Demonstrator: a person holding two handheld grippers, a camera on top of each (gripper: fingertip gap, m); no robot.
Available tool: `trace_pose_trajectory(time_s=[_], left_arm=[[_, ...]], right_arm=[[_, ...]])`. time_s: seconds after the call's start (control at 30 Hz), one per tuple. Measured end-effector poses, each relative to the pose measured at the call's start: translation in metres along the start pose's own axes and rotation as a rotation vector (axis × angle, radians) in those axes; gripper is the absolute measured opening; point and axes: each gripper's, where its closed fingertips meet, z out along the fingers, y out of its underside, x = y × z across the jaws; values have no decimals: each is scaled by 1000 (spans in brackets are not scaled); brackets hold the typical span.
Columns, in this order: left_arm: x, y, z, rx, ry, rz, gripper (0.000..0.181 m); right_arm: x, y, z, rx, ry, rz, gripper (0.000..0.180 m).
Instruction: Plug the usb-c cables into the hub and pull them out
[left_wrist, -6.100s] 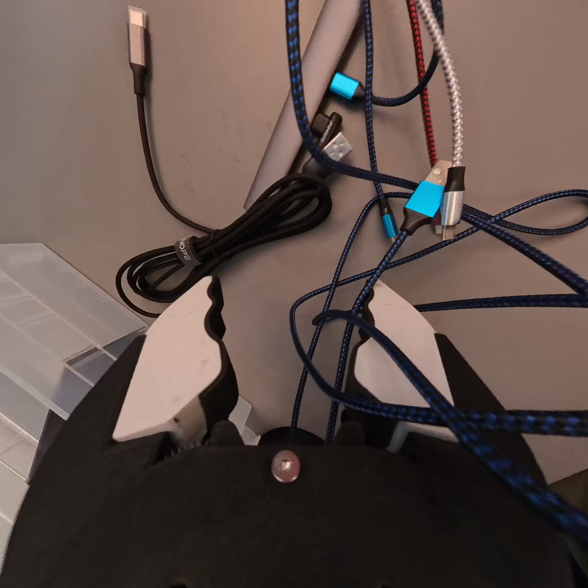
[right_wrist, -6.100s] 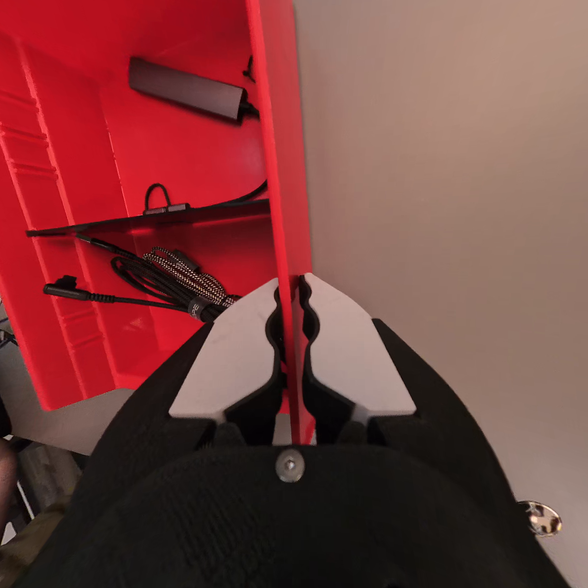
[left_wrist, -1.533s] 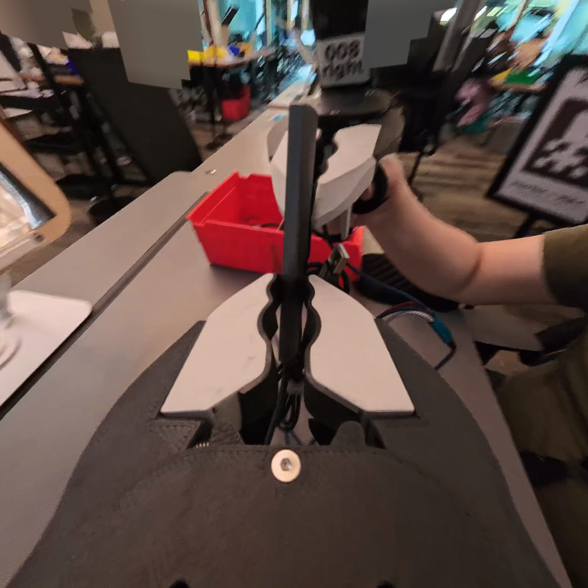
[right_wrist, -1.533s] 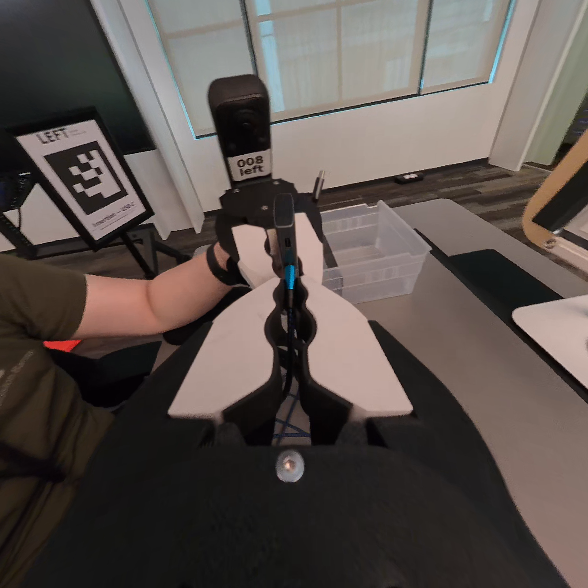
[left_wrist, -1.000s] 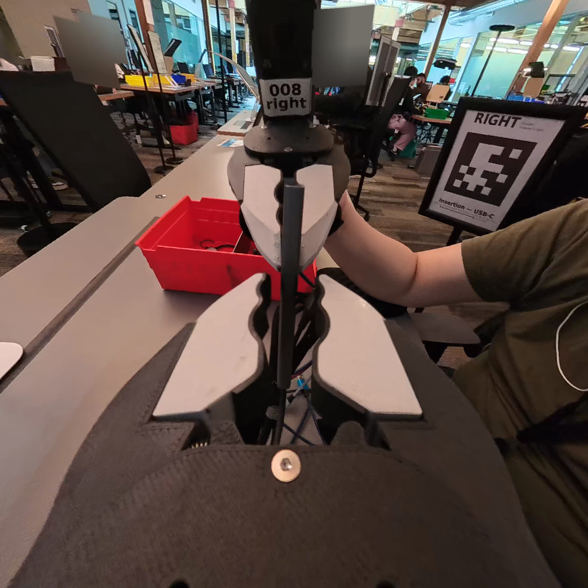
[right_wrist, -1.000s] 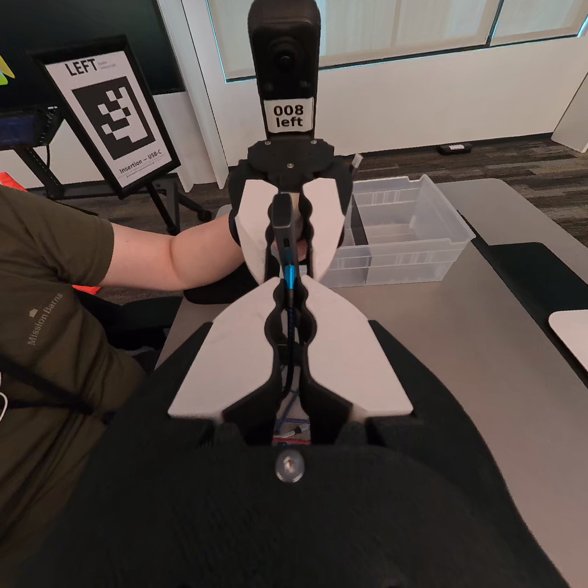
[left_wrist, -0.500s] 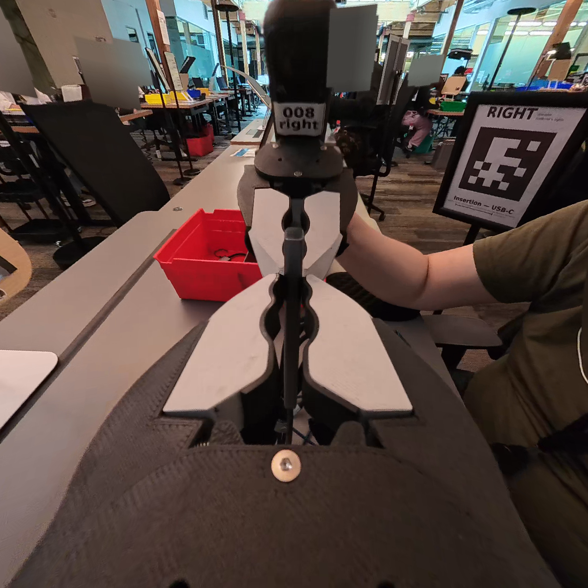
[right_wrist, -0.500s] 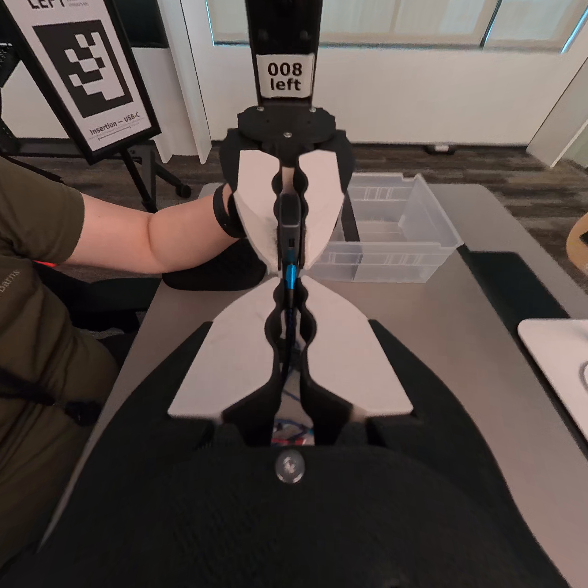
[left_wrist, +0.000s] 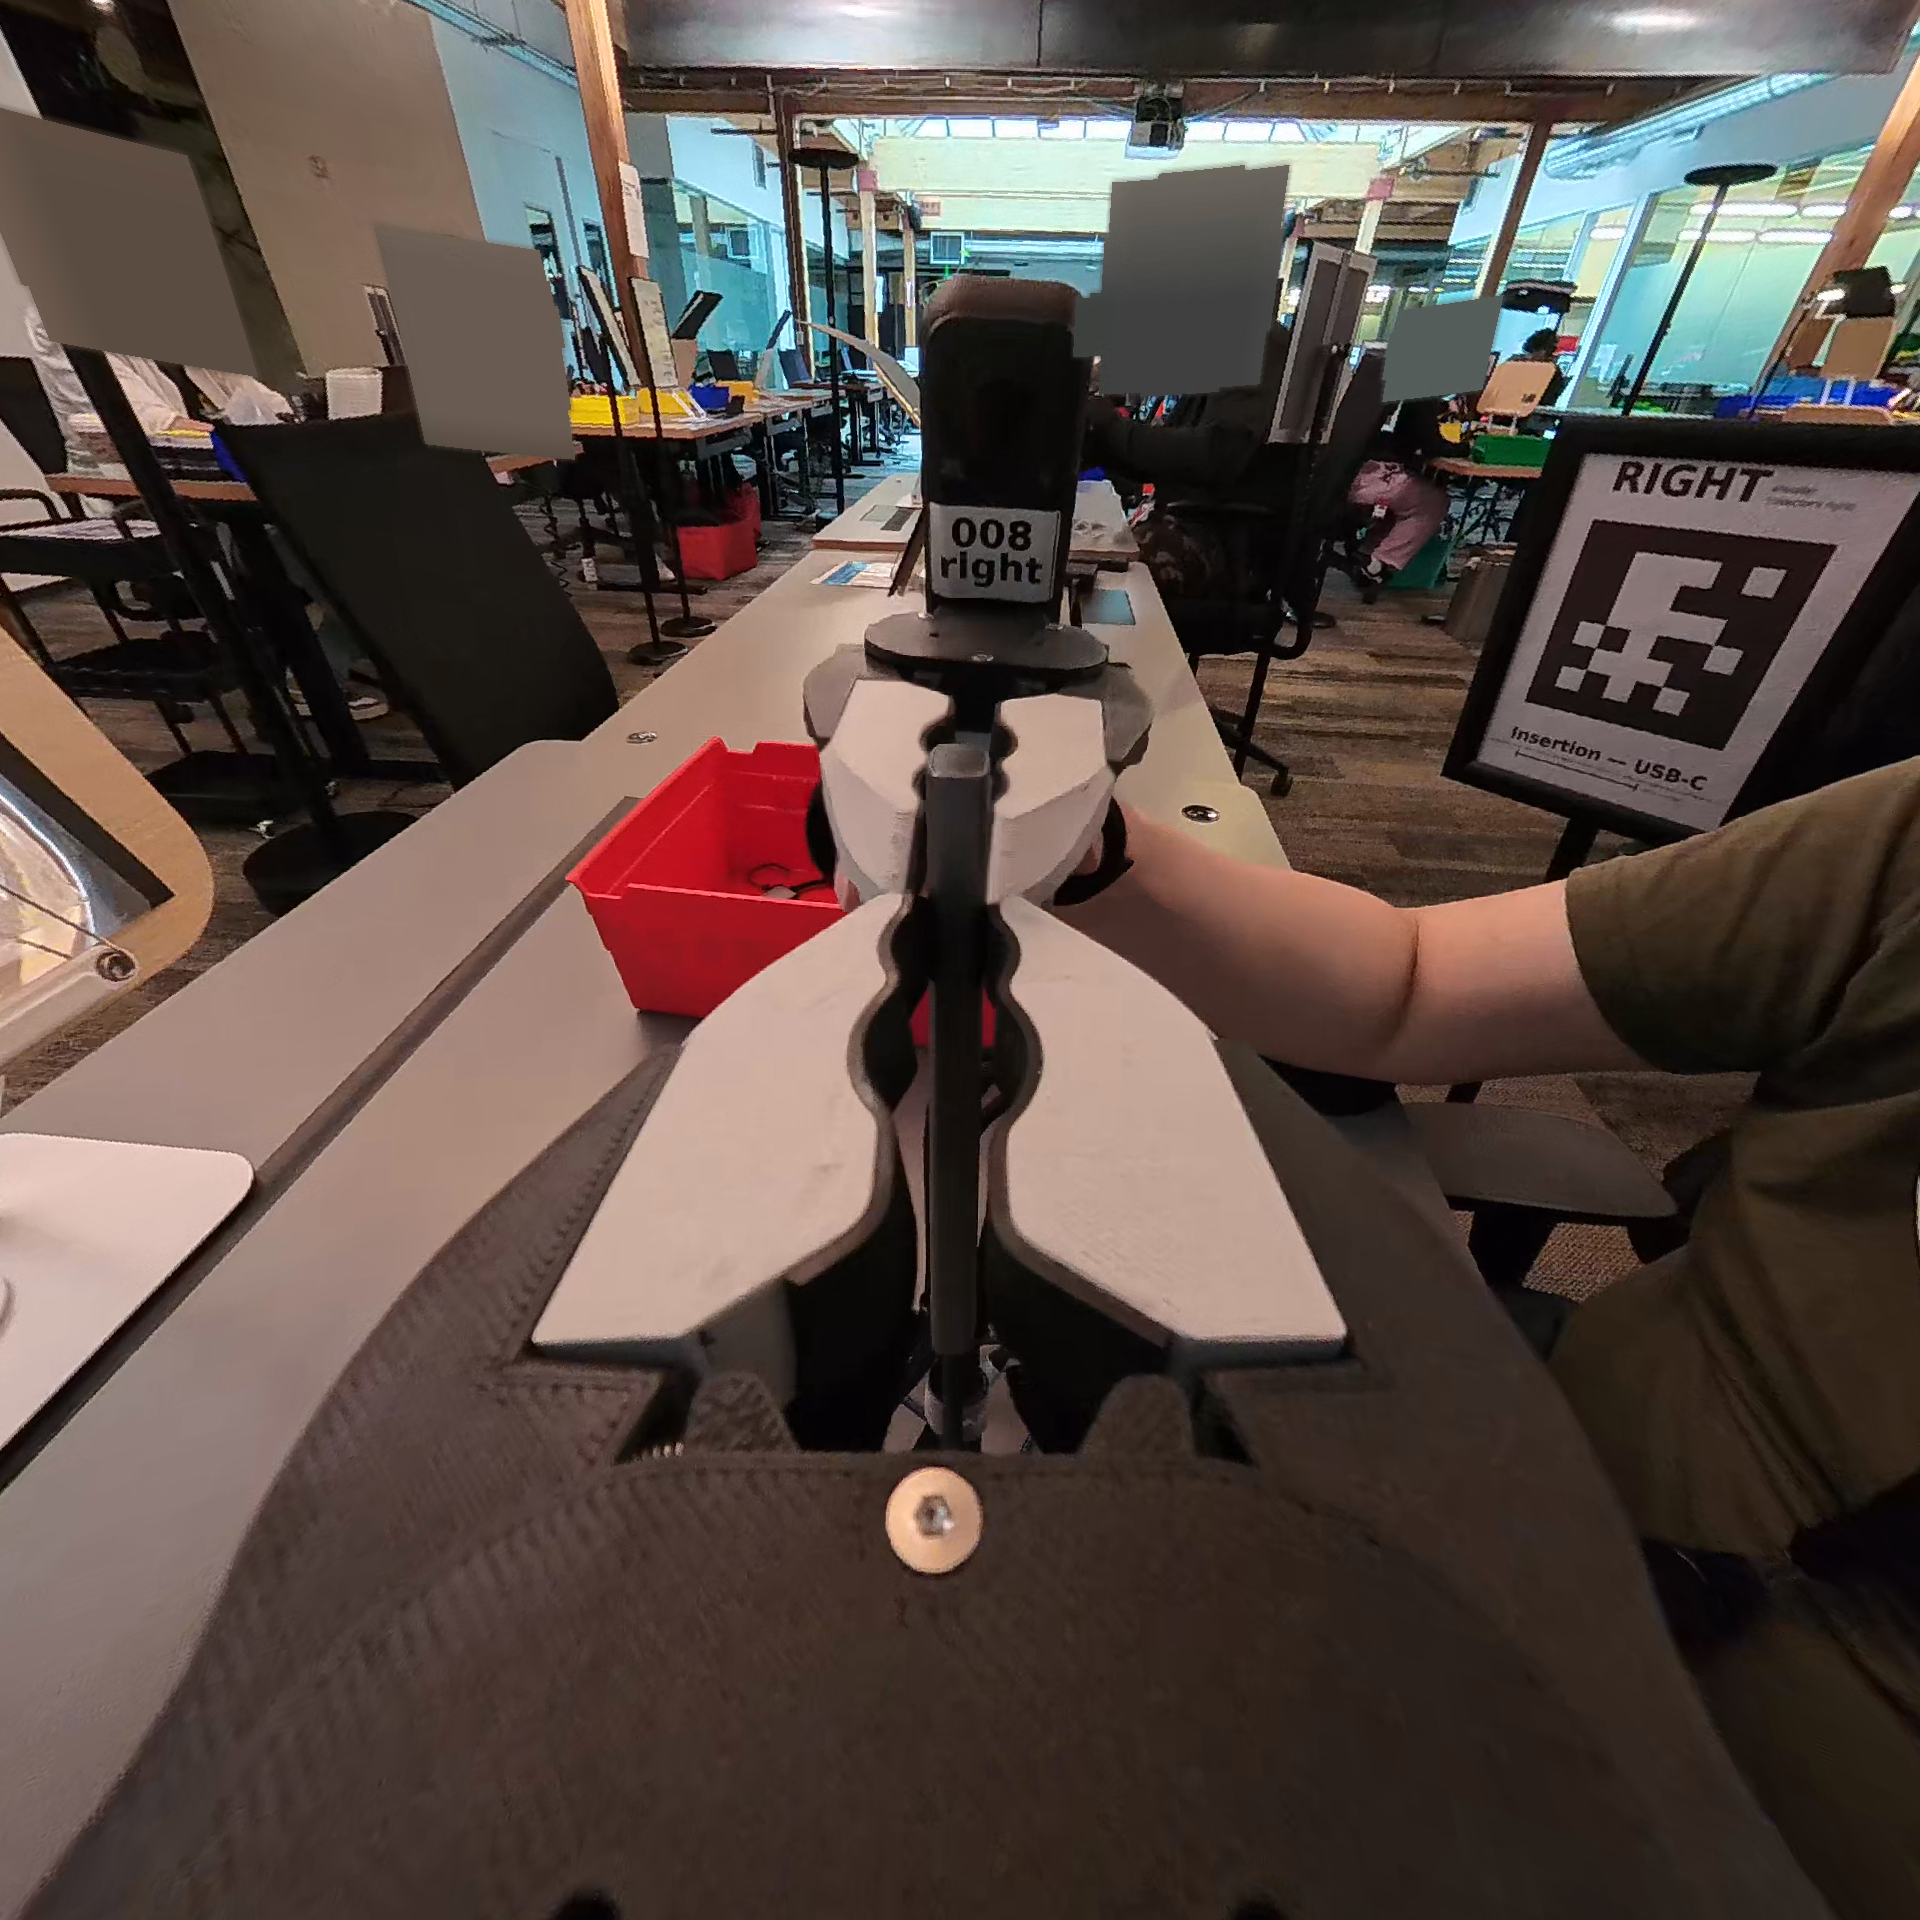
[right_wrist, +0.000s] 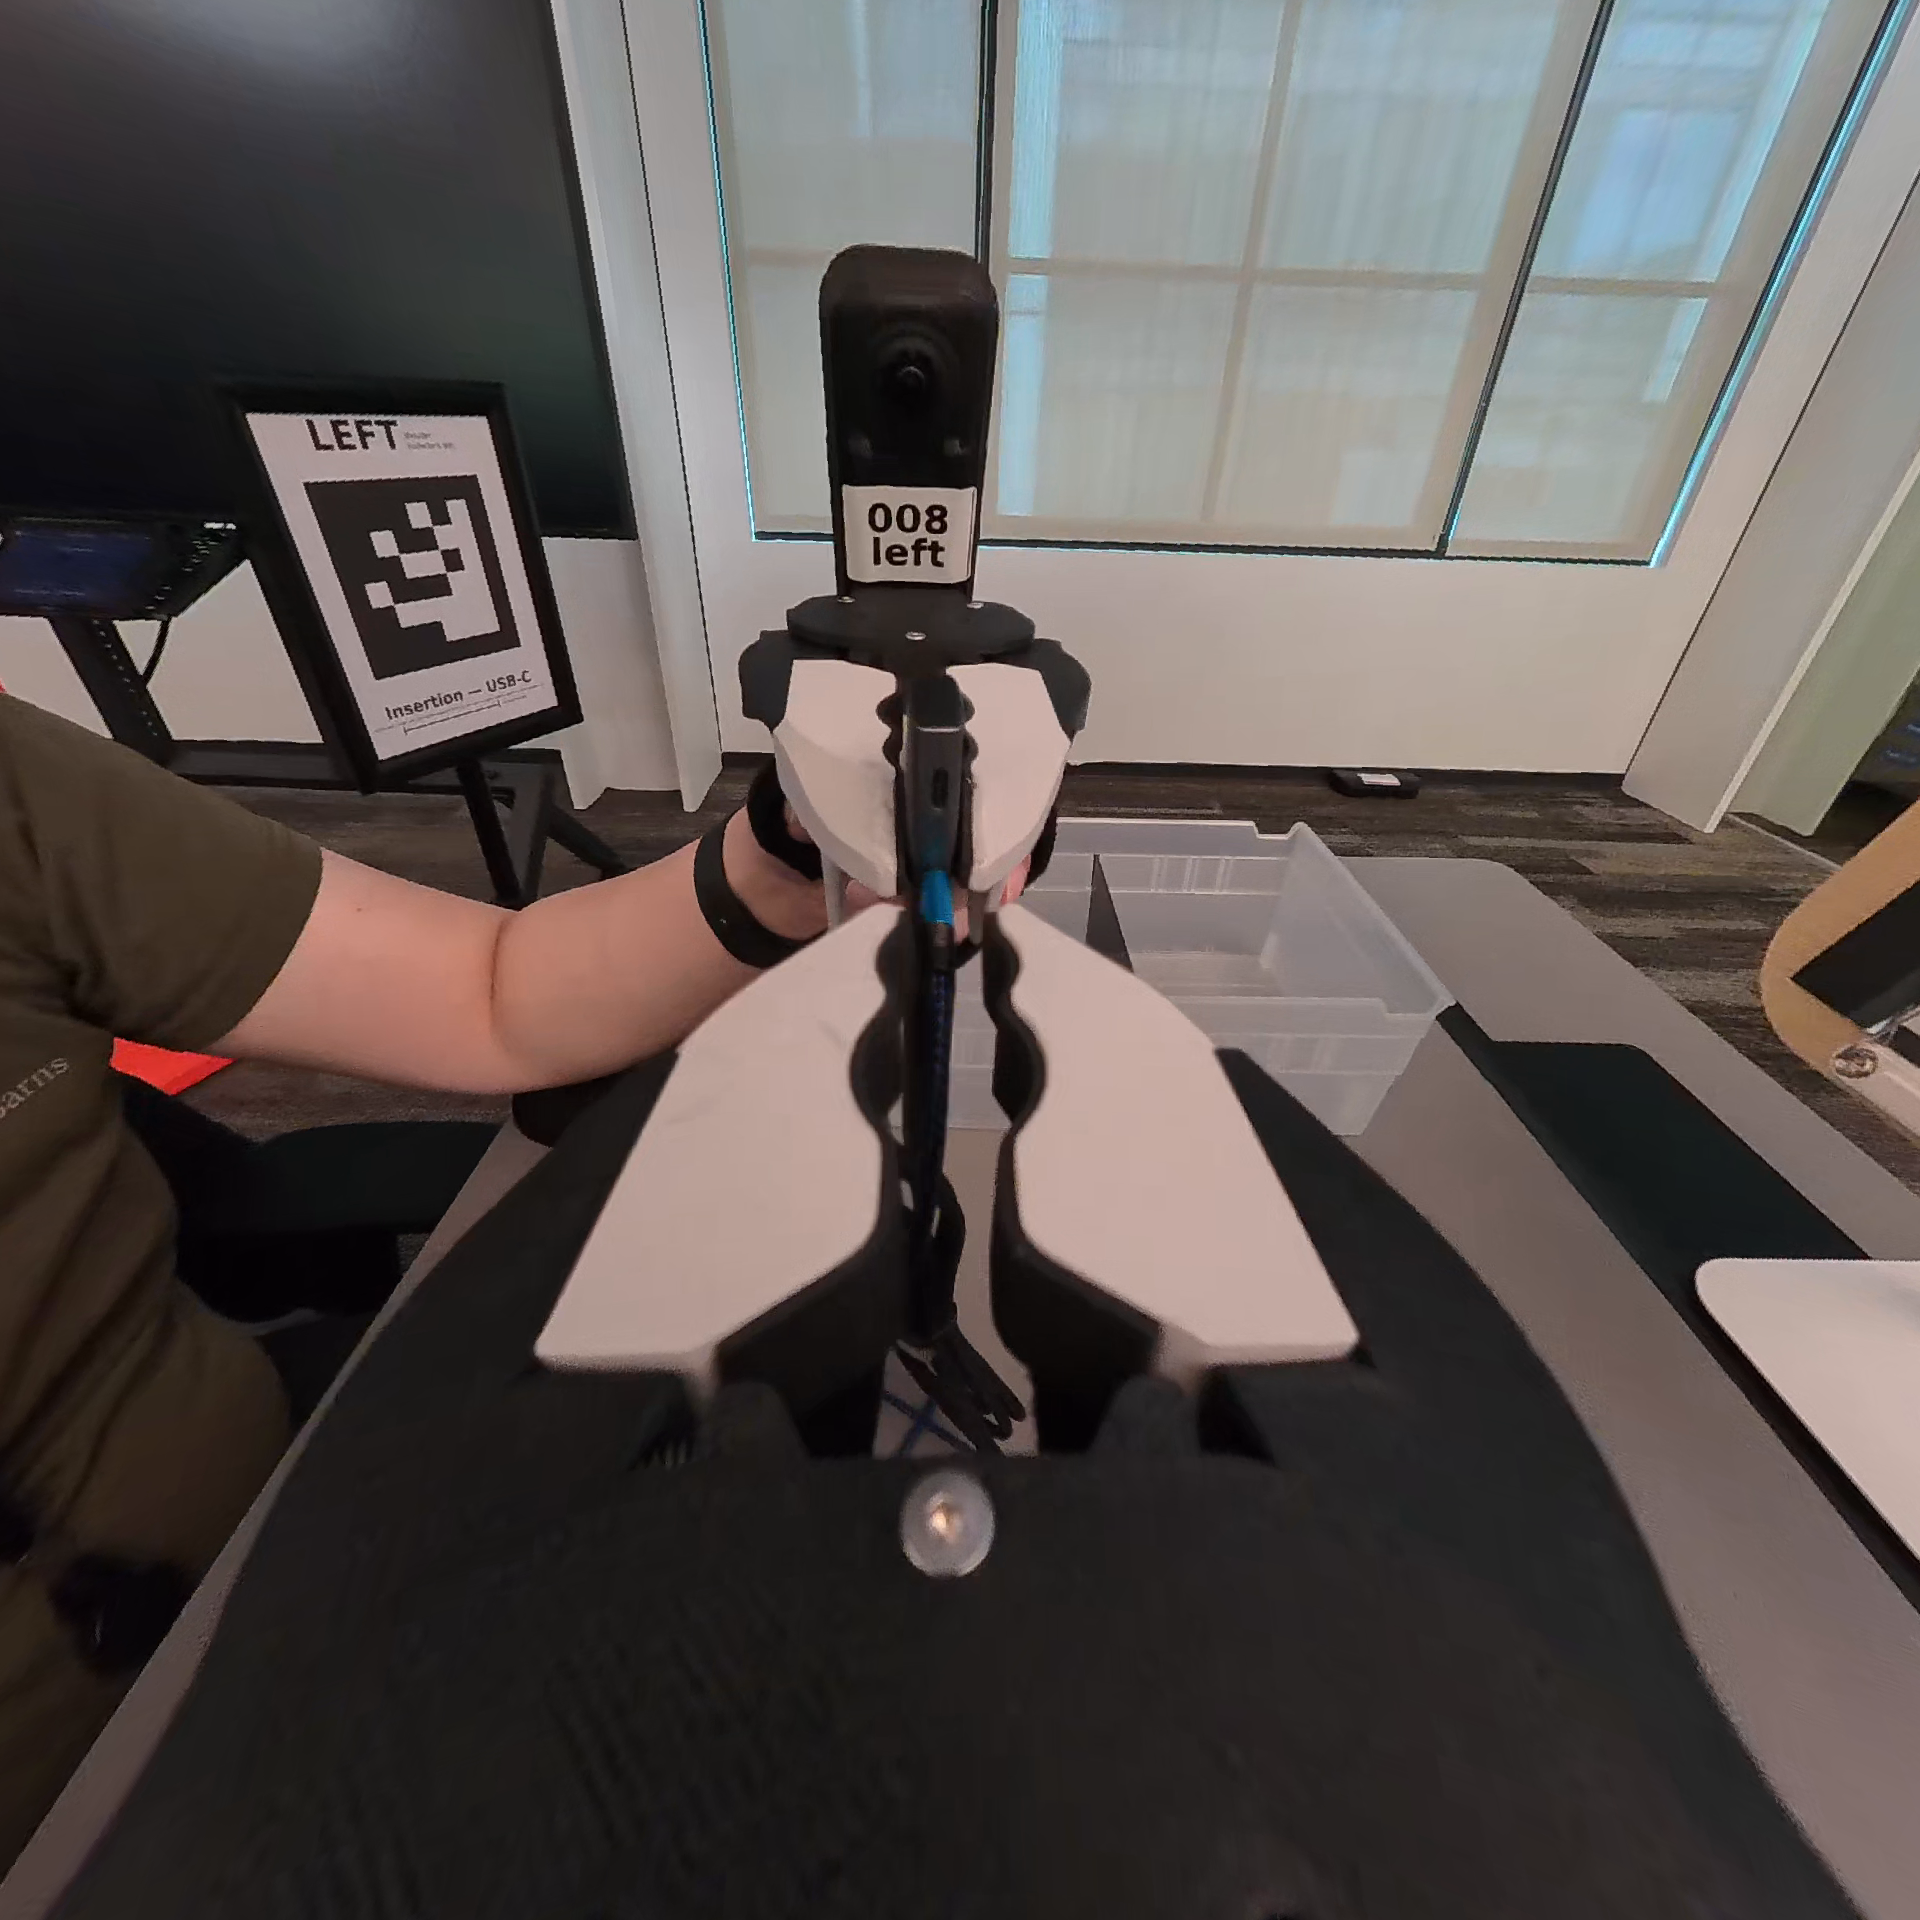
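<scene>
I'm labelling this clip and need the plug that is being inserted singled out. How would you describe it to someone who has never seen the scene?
Start at the two white-fingered grippers facing each other above the grey table. The left gripper clamps a slim dark hub edge-on. The plug sits at the hub's near end: a bright blue shell on a blue-and-black braided cable running between the right gripper's fingers, the only bright blue part there.

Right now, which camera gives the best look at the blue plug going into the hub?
The right wrist view: the blue plug sits at the hub just past the right claw, port side facing the camera. The left wrist view shows only the hub's plain edge; the plug is hidden.
</scene>
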Motion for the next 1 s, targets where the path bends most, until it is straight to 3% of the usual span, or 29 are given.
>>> trace_pose_trajectory(time_s=[1.0], left_arm=[[2,-8,9,-30,-49,38,10]], right_arm=[[-4,-6,-9,-5,-43,34,7]])
